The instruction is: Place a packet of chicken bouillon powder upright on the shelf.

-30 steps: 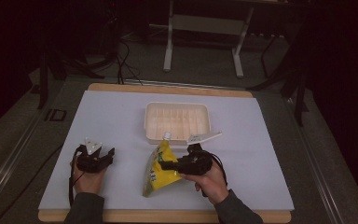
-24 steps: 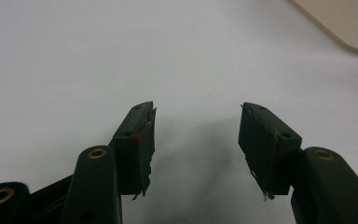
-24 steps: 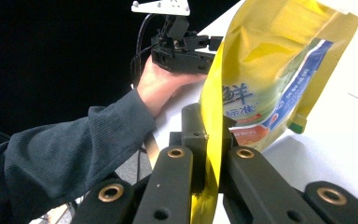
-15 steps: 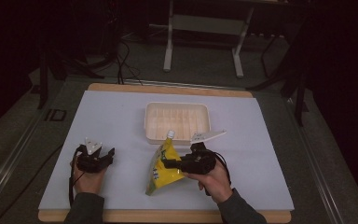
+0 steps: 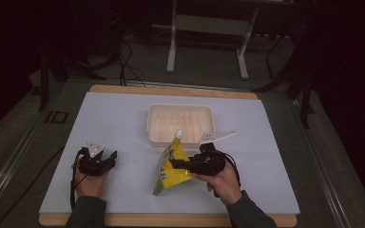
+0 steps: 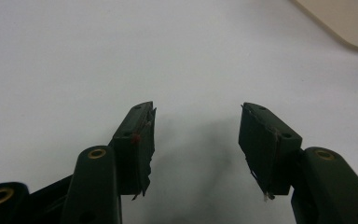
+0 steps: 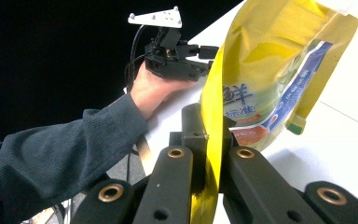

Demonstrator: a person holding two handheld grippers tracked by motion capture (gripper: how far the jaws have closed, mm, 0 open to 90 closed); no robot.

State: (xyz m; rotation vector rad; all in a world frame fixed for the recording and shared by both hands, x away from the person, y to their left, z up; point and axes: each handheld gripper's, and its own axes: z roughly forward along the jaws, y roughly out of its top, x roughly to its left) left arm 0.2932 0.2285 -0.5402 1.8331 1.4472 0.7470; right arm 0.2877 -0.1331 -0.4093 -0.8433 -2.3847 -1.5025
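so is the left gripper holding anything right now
No, the left gripper has its fingers spread wide apart with nothing but bare white table between them.

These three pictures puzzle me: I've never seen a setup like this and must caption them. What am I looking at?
A person sits at a table covered in white and holds a hand-operated gripper in each hand; no robot arm is involved. The high view looks down from above. The other two come from cameras riding on the grippers, looking along their black fingers. The left gripper rests on the table with its fingers apart and nothing between them. The right gripper is clamped on the edge of a yellow spouted pouch, seen close up in the right gripper view. Behind the pouch stands a cream tray.
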